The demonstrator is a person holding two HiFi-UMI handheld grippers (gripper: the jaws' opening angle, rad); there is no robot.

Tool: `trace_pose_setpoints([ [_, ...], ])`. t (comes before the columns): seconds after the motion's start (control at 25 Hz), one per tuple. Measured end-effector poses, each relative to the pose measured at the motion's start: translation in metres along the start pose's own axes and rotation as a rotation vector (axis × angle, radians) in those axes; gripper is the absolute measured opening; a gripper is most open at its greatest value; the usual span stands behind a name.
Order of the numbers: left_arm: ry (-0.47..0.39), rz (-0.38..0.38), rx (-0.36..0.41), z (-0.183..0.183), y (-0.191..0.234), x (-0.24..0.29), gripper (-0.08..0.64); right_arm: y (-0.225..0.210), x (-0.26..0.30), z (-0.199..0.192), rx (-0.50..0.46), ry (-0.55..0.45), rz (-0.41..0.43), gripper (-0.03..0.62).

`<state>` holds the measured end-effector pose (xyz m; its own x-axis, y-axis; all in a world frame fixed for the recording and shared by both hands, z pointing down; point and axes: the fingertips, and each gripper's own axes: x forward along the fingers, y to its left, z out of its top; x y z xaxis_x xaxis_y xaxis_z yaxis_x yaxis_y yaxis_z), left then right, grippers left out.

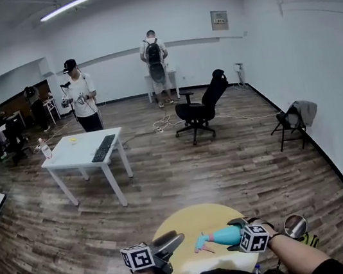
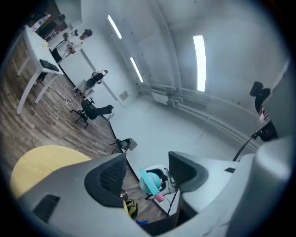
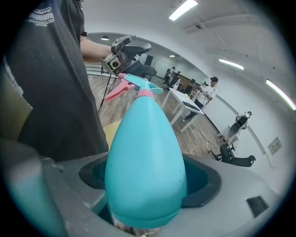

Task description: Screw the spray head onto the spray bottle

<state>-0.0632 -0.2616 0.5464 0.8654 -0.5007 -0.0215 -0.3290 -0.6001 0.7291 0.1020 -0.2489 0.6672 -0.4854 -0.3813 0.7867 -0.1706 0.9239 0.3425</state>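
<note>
While the right claw (image 3: 148,178) clamps the wide base of the teal bottle (image 3: 145,152), both pads pressing its sides, the spray head (image 3: 138,88) already sits on the neck. Its pink collar (image 3: 144,94) meets the bottle squarely, and the pink trigger (image 3: 113,92) sticks out toward ten o'clock in the right gripper view. No gap shows at the collar, though how tight the thread is I cannot tell.

The left claw (image 1: 172,241) stands apart with nothing between its pads. In the head view it is at about nine o'clock from the bottle, close to the spray head but not touching it. The left gripper view shows the bottle only beyond the gap. Both claws hover over the round yellow desk (image 1: 191,217), at six o'clock in the head view, and the bottle is held lying over, off the desk top.

By my reading, the seating is done and most of the threading too. What is left is at most a final tightening twist by the left claw and a check that the head holds, or simply setting the bottle down.
</note>
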Motion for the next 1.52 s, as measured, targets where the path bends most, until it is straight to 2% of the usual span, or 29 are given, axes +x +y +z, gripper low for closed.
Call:
trace_pose_setpoints([
  [0.08,0.033,-0.018,-0.019,-0.006,-0.001,0.007,0.31,-0.005,-0.004,0.016,-0.022,-0.033,-0.015,0.445],
  [0.16,0.194,-0.035,0.058,-0.038,-0.009,0.029,0.31,-0.002,-0.006,0.042,-0.105,-0.053,-0.032,0.445],
  [0.24,0.39,-0.033,0.23,-0.076,-0.019,0.051,0.309,0.001,-0.003,0.056,-0.224,-0.012,-0.059,0.445],
  [0.32,0.519,-0.005,0.431,-0.098,-0.022,0.058,0.222,0.004,0.003,0.049,-0.301,0.047,-0.059,0.442],
  [0.36,0.557,-0.001,0.479,-0.103,-0.023,0.058,0.221,0.009,0.003,0.046,-0.304,0.05,-0.044,0.442],
  [0.4,0.583,-0.005,0.496,-0.107,-0.025,0.056,0.219,0.013,0.001,0.045,-0.298,0.043,-0.028,0.442],
  [0.52,0.614,-0.009,0.516,-0.109,-0.026,0.054,0.219,0.017,-0.001,0.046,-0.286,0.029,-0.012,0.442],
  [0.6,0.607,-0.003,0.492,-0.107,-0.024,0.055,0.219,0.015,0.0,0.048,-0.275,0.019,-0.008,0.44],
  [0.68,0.564,-0.005,0.417,-0.1,-0.024,0.056,0.222,0.012,-0.002,0.052,-0.249,-0.013,0.0,0.44],
  [0.76,0.43,-0.028,0.282,-0.08,-0.025,0.052,0.233,0.011,-0.005,0.054,-0.19,-0.058,0.007,0.442],
  [0.88,0.126,-0.071,0.001,-0.028,-0.016,0.028,0.296,0.007,-0.005,0.033,-0.035,-0.092,0.007,0.443],
  [0.92,0.051,-0.071,-0.071,-0.014,-0.009,0.016,0.315,0.006,-0.006,0.021,0.011,-0.09,0.006,0.443],
  [0.96,0.006,-0.064,-0.115,-0.005,-0.003,0.006,0.331,0.005,-0.008,0.01,0.042,-0.083,0.002,0.443],
  [1.04,0.016,-0.043,-0.123,-0.005,0.005,-0.005,0.331,0.003,-0.011,-0.001,0.048,-0.059,-0.01,0.443],
  [1.12,0.12,-0.042,-0.078,-0.023,0.003,0.005,0.351,0.0,-0.013,0.008,-0.005,-0.047,-0.025,0.443],
  [1.2,0.267,-0.062,0.006,-0.052,-0.007,0.032,0.351,-0.001,-0.012,0.031,-0.086,-0.052,-0.037,0.443],
  [1.24,0.347,-0.063,0.082,-0.068,-0.013,0.046,0.351,0.0,-0.011,0.042,-0.134,-0.046,-0.043,0.443],
  [1.36,0.521,-0.002,0.394,-0.099,-0.02,0.064,0.215,0.003,-0.003,0.047,-0.249,0.025,-0.037,0.442],
  [1.4,0.552,0.006,0.439,-0.104,-0.021,0.063,0.218,0.007,-0.002,0.044,-0.251,0.026,-0.015,0.44],
  [1.52,0.599,0.002,0.477,-0.109,-0.023,0.059,0.219,0.016,-0.003,0.041,-0.239,0.018,0.022,0.44],
])
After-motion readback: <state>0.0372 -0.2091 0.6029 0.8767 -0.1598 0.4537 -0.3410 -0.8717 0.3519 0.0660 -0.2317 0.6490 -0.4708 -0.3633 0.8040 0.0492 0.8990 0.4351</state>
